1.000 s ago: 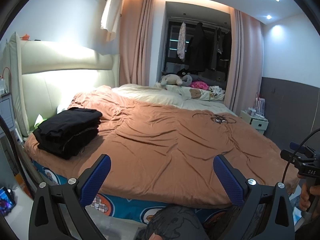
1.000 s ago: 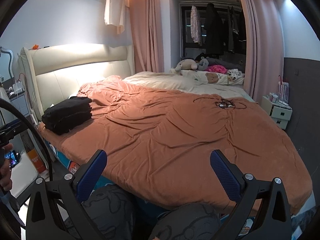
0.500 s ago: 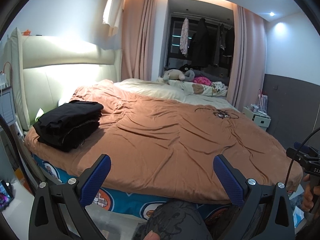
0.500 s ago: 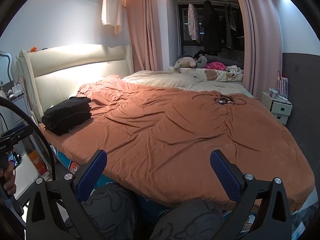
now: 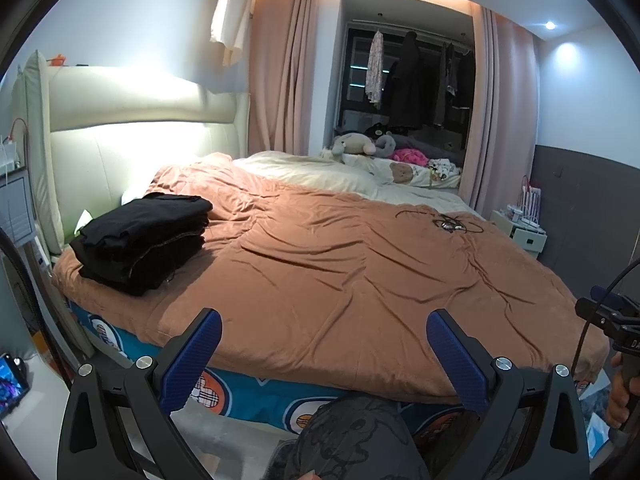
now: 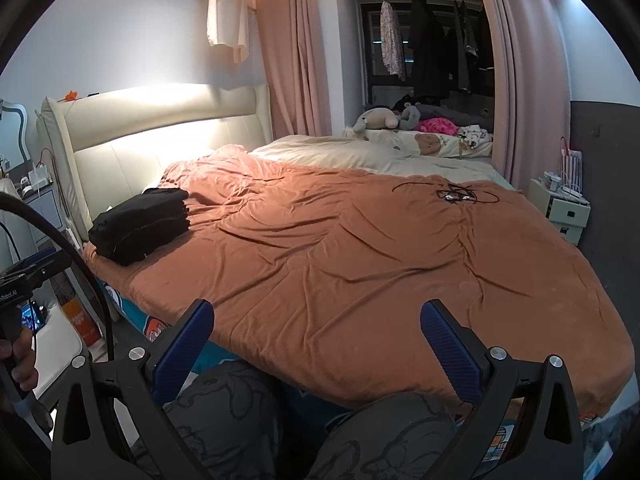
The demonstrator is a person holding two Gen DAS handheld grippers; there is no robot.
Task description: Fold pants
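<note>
Pants (image 5: 142, 236) lie folded in a black stack on the near left corner of the bed (image 5: 360, 280), just in front of the headboard (image 5: 132, 120), resting on the brown blanket (image 6: 360, 264). Left gripper (image 5: 322, 354) hangs off the bed's near edge, jaws spread wide, nothing between them. Right gripper (image 6: 316, 346) sits likewise, jaws released and empty. Both are well apart from the stack. A tangled cable (image 5: 448, 222) lies on the blanket's far right side. Plush toys (image 6: 384, 118) sit beyond the pillows.
</note>
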